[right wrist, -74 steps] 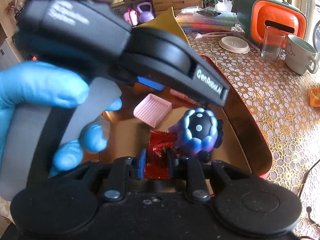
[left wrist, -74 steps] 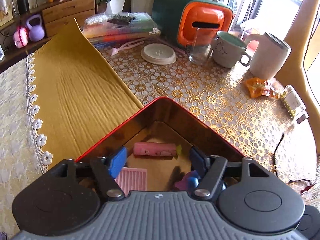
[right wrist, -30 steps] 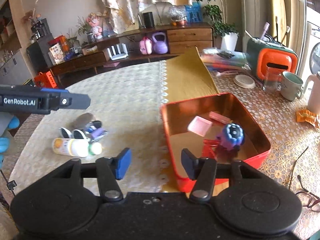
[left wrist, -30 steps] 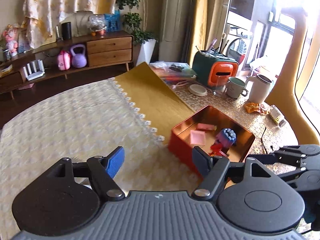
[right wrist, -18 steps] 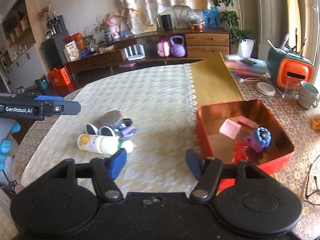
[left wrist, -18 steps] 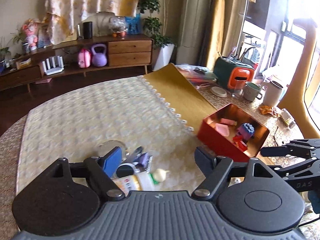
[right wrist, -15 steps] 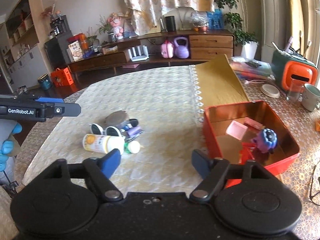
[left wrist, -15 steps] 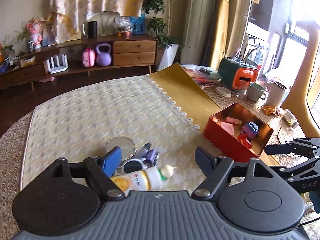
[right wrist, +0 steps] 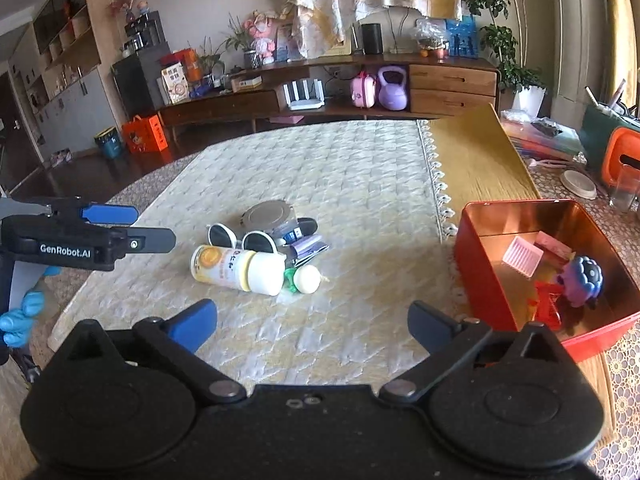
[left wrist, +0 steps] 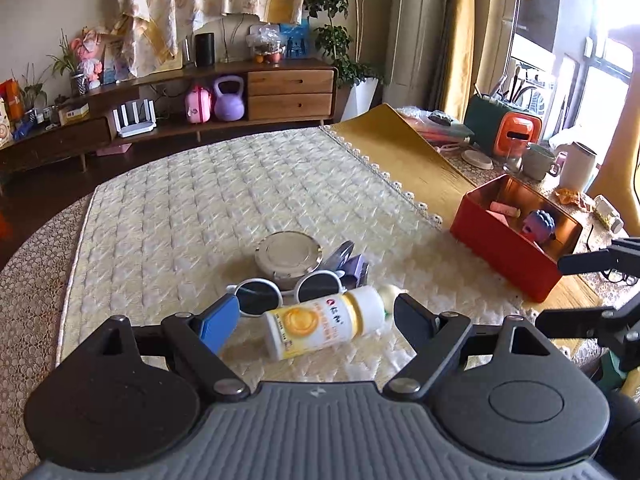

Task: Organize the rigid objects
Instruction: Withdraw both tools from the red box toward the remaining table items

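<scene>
A pile of small objects lies on the cream tablecloth: a white and yellow bottle point(left wrist: 326, 326) point(right wrist: 236, 265) on its side, white sunglasses point(left wrist: 288, 292) point(right wrist: 240, 239), a round metal tin point(left wrist: 288, 254) point(right wrist: 269, 213) and a purple item point(left wrist: 356, 270) point(right wrist: 306, 246). A red tin box point(left wrist: 500, 246) point(right wrist: 486, 276) on the right holds a purple toy point(right wrist: 582, 280), a pink tray point(right wrist: 522, 262) and a red item point(right wrist: 546, 300). My left gripper point(left wrist: 316, 318) is open and empty, just short of the bottle. My right gripper point(right wrist: 312, 324) is open and empty, short of the pile.
A yellow mat point(right wrist: 476, 160) lies behind the box. Cups point(left wrist: 538, 162), a white jug point(left wrist: 576, 170), a glass point(right wrist: 620, 188) and an orange-green container point(left wrist: 506, 132) stand at the far right. A sideboard point(right wrist: 360, 96) stands beyond the table.
Both grippers have pulled back from the red box and swung left. The pile of loose objects came into view and now lies just ahead of both open grippers.
</scene>
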Demonstrator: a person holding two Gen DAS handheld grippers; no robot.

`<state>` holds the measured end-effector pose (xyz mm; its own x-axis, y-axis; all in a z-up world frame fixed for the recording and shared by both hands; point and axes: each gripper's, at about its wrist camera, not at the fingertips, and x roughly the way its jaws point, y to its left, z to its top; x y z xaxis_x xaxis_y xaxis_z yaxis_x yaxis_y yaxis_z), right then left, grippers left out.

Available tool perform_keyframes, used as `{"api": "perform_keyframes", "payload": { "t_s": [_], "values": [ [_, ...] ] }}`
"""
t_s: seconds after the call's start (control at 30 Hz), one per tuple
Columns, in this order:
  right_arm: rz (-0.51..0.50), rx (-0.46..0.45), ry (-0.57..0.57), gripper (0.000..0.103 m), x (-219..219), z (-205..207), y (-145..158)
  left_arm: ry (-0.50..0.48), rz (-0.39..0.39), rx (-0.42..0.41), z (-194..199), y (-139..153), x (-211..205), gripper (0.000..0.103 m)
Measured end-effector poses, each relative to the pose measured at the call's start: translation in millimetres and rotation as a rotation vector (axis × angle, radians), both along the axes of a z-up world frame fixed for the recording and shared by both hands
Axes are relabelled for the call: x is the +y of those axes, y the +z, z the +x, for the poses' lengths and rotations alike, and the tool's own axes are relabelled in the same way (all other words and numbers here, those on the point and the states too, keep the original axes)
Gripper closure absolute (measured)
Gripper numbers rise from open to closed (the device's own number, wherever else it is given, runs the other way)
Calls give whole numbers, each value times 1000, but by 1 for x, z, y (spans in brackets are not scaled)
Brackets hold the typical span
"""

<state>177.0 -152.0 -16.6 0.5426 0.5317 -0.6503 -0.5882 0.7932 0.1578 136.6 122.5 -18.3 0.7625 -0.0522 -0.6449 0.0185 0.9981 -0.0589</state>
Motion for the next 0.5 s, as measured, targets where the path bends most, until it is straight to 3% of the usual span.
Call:
{"api": "perform_keyframes", "payload": {
  "t_s": [0.2,0.5],
  "values": [
    [-35,8,3,0,13,10,-10,6,-57,54,8,-20,14,18],
    [-81,40,35,0,26,30,-28,-87,-76,61,21,-44,23,18]
  ]
}}
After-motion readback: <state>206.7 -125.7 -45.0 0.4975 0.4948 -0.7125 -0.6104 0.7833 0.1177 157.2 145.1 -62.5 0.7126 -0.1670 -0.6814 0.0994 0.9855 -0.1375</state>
